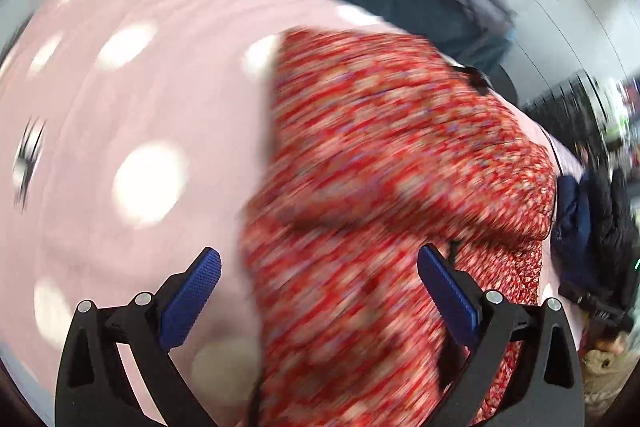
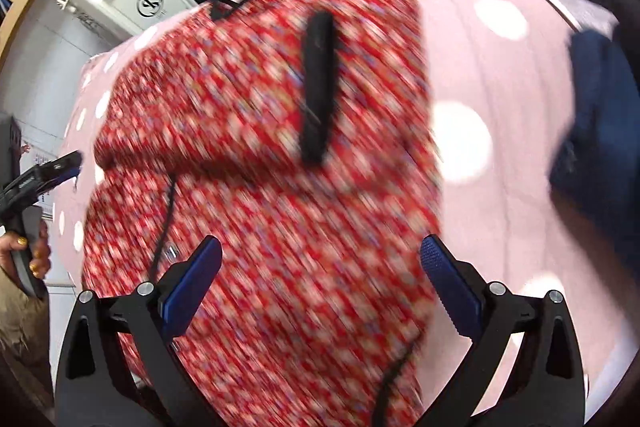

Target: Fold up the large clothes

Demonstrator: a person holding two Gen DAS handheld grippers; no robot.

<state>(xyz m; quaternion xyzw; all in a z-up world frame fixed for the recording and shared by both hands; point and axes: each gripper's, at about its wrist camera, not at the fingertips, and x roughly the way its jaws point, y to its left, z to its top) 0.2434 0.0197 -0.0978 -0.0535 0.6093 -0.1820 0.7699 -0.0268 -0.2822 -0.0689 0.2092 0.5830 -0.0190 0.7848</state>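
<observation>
Left wrist view: the left gripper [image 1: 318, 277] hovers spread wide and empty over the red patterned garment [image 1: 380, 167], which lies on the pink polka-dot cover [image 1: 120, 107]. The right gripper [image 2: 320, 267] is likewise wide and empty above the garment's near part; a dark blue cloth [image 2: 596, 131] lies beyond the garment's right edge.

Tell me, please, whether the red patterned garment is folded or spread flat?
Partly folded: the red garment shows a doubled layer with a ridge across it on the pink dotted cover.

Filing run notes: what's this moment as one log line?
red patterned garment on pink dotted sheet | left gripper open | right gripper open
</observation>
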